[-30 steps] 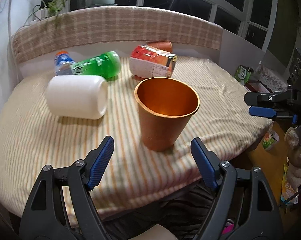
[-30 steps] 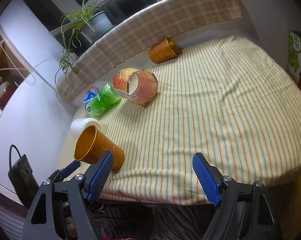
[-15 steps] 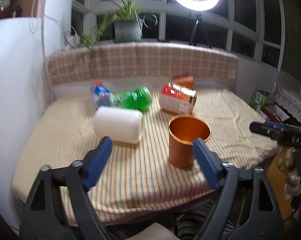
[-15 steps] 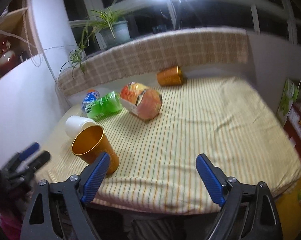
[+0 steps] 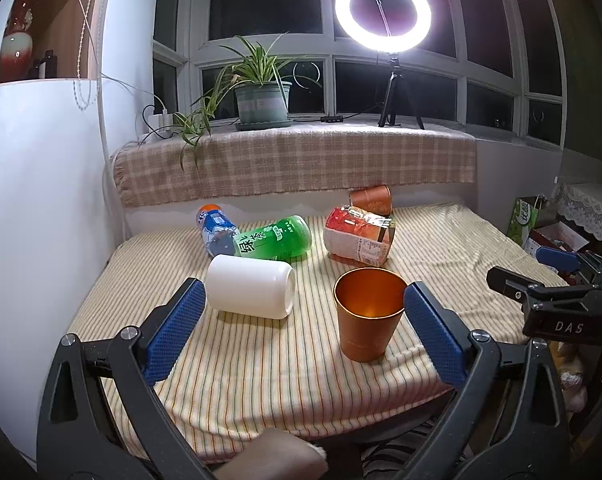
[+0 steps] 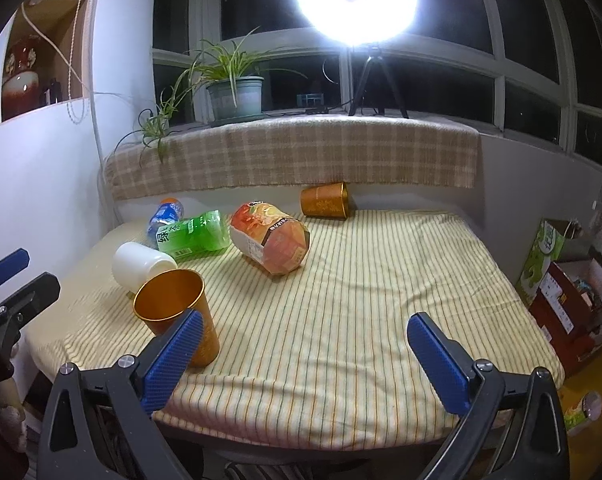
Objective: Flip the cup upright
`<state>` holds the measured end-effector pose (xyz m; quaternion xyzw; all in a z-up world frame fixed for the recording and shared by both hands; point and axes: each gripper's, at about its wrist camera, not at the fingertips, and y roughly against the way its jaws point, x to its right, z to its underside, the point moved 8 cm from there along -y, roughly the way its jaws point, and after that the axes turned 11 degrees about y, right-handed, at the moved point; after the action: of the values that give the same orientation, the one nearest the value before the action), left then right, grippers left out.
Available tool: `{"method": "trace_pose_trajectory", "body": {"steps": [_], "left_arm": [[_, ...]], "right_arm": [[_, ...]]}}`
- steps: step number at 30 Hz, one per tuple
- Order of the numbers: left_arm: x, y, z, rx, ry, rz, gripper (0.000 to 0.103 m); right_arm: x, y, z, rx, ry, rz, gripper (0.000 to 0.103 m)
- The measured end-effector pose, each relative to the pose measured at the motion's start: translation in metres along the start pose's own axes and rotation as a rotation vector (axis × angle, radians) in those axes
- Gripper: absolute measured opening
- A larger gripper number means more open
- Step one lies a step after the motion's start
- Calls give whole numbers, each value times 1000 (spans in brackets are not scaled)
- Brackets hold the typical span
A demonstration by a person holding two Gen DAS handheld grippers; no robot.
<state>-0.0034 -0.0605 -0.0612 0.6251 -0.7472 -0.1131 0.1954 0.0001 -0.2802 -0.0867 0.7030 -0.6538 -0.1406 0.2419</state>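
An orange metal cup (image 5: 367,314) stands upright, mouth up, near the front edge of the striped table (image 5: 261,368); it also shows in the right wrist view (image 6: 175,312). My left gripper (image 5: 303,330) is open and empty, held back from the cup, its right finger close beside the rim. My right gripper (image 6: 305,356) is open and empty over the front of the table, to the right of the cup. A second orange cup (image 6: 325,200) lies on its side at the back.
A white jar (image 5: 249,292), a green bottle (image 5: 275,239), a blue bottle (image 5: 215,229) and a red-orange carton (image 5: 359,237) lie on the table. A plaid-covered ledge (image 5: 293,166) with a potted plant and ring light stands behind. Boxes (image 6: 569,292) sit on the floor at right.
Both grippers have pulled back and tilted up from the table. The upright cup has stayed in place and now looks farther away.
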Motion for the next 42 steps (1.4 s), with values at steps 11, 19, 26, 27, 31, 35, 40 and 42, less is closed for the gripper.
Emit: {"method": "trace_pose_trajectory", "body": {"steps": [11, 19, 26, 27, 31, 35, 40, 42], "left_arm": [[0, 5, -3, 11, 10, -4, 101], [0, 5, -4, 12, 11, -5, 101], [-2, 5, -5, 14, 11, -5, 101], [-2, 5, -5, 13, 11, -5, 101], [-2, 5, -5, 14, 11, -6, 101], [-2, 4, -5, 14, 12, -5, 101], [-2, 4, -5, 14, 10, -4, 101], [-2, 5, -5, 14, 10, -4, 101]], "right_arm": [[-4, 1, -2, 7, 14, 9, 103], [-3, 0, -2, 7, 11, 7, 103], [-3, -1, -2, 6, 11, 6, 103], [-4, -2, -2, 4, 10, 5, 103], [-4, -4, 0, -4, 1, -5, 103], [-4, -4, 0, -5, 0, -3, 103], [-3, -5, 0, -4, 1, -3, 103], [-3, -5, 0, -6, -1, -3, 103]]}}
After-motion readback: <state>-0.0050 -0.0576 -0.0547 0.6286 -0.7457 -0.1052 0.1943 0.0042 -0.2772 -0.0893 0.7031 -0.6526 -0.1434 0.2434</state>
